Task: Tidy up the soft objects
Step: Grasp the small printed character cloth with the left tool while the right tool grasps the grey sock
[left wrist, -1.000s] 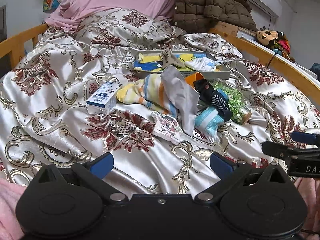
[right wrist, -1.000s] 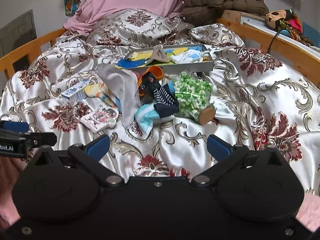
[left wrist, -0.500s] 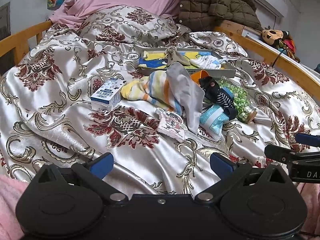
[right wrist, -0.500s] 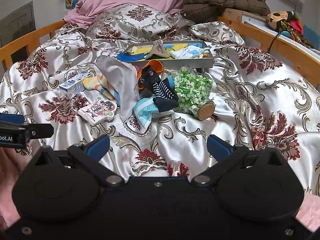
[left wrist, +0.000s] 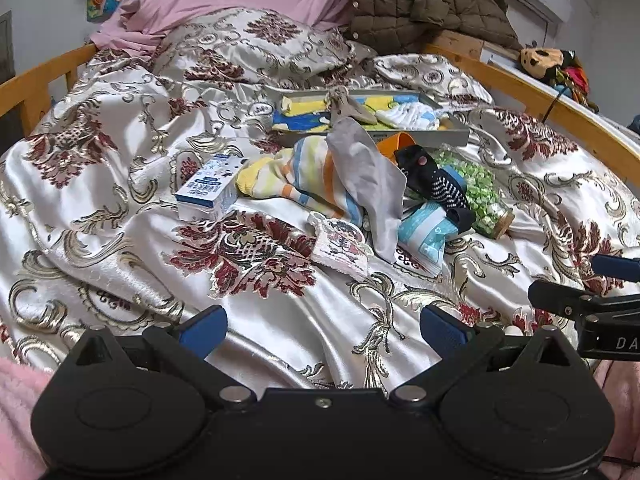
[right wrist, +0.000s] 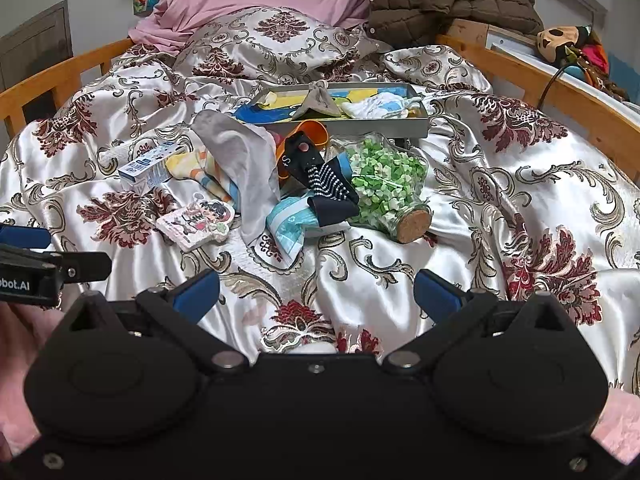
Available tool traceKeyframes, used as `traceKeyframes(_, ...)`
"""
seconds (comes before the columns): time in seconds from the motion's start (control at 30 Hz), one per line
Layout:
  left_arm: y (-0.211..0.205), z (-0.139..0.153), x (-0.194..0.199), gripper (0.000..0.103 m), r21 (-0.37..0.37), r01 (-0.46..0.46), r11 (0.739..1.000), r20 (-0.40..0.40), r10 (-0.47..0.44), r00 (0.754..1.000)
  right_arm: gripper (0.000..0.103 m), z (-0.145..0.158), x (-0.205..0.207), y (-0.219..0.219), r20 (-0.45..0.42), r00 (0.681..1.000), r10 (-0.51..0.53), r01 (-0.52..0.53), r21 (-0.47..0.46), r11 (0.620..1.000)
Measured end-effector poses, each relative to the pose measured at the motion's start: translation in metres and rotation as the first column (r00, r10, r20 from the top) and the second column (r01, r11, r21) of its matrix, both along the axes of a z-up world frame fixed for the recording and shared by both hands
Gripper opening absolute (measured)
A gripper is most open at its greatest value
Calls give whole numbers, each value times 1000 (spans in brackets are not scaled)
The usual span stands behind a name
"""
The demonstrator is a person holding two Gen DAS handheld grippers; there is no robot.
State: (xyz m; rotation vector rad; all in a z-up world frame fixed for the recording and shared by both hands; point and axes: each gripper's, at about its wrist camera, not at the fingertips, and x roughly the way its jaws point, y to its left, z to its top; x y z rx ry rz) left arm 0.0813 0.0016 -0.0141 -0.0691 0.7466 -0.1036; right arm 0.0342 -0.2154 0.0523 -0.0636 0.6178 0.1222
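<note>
A pile of socks lies mid-bed: a grey sock point(left wrist: 368, 172) point(right wrist: 244, 164), a striped yellow-orange sock point(left wrist: 288, 176), a black dotted sock point(left wrist: 432, 184) point(right wrist: 320, 176) and a light blue sock point(left wrist: 424, 232) point(right wrist: 292, 224). Behind them a grey metal tray point(left wrist: 456, 134) point(right wrist: 416, 128) holds several more socks. My left gripper point(left wrist: 324, 328) is open and empty, well short of the pile. My right gripper point(right wrist: 316, 292) is open and empty, also short of the pile.
A glass jar of green pieces point(right wrist: 384, 188) lies on its side right of the socks. A small blue-white carton point(left wrist: 208, 192), a cartoon-printed pack point(left wrist: 340, 244) and an orange cup point(right wrist: 308, 132) lie among them. Wooden bed rails point(right wrist: 560, 92) run along both sides.
Both grippers have risen or drawn back a little, so the pile sits slightly lower and farther in view. Both stay open and empty. Nothing on the bed has moved.
</note>
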Motion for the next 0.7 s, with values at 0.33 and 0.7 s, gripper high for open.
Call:
traceKeyframes(0.33,1,-3,49,102,-22,76,997,-39,-77,996,102,-3,33,-1,-13,1000,29,-28,43,999)
traceKeyframes(0.7,-1,-17,122,100,-57,196,979,-85,-201,976,100,-5,98,6,80,991,104,-101,-40,994)
